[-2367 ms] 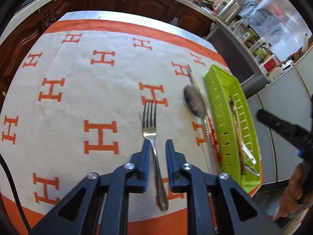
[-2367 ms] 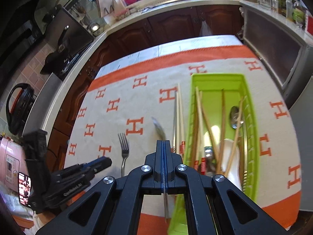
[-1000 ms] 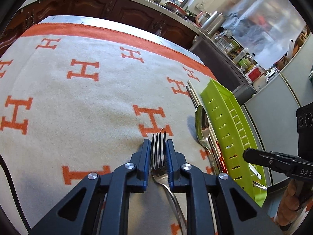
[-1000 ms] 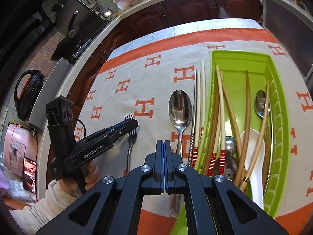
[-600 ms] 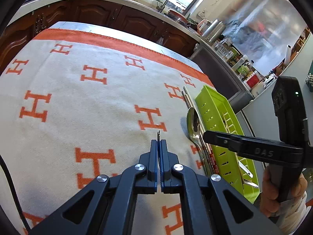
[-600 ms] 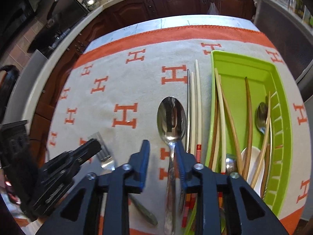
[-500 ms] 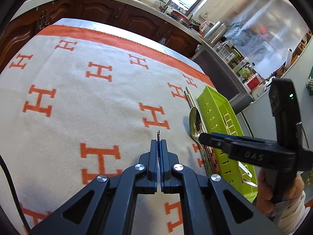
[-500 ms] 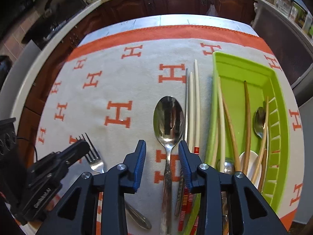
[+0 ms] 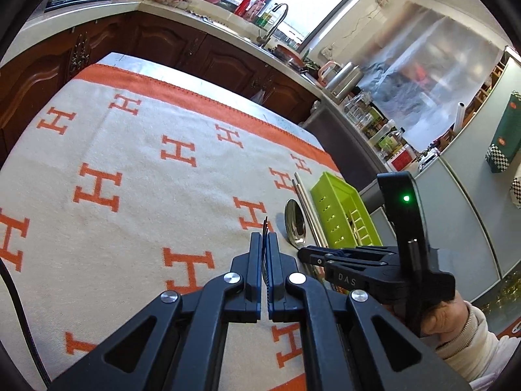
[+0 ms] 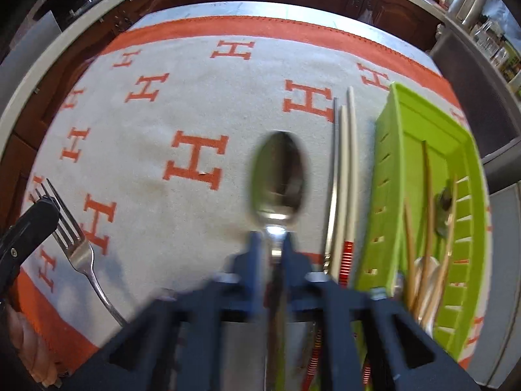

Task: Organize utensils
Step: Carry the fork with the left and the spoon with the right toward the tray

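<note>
My left gripper point(image 9: 266, 238) is shut on a steel fork point(image 9: 265, 224), held edge-on with its tines poking out past the fingertips, above the H-patterned cloth point(image 9: 136, 176). In the right wrist view the fork point(image 10: 75, 244) hangs at the far left in that gripper point(image 10: 31, 224). My right gripper point(image 10: 273, 244) points steeply down, its jaws closing on the neck of a large steel spoon point(image 10: 279, 172) that lies on the cloth; the pads look to touch it. From the left wrist view the right gripper point(image 9: 304, 253) sits at the base of the spoon point(image 9: 294, 224) bowl.
A lime-green slotted tray point(image 10: 384, 195) lies right of the spoon and holds several chopsticks and spoons. Three loose chopsticks point(image 10: 345, 163) lie between spoon and tray. A hand point(image 9: 436, 319) grips the right tool. Dark cabinets ring the table's far side.
The left gripper closed on the fork and lifted it off the cloth. The right gripper came down over the spoon, opened around its neck, then closed in on it.
</note>
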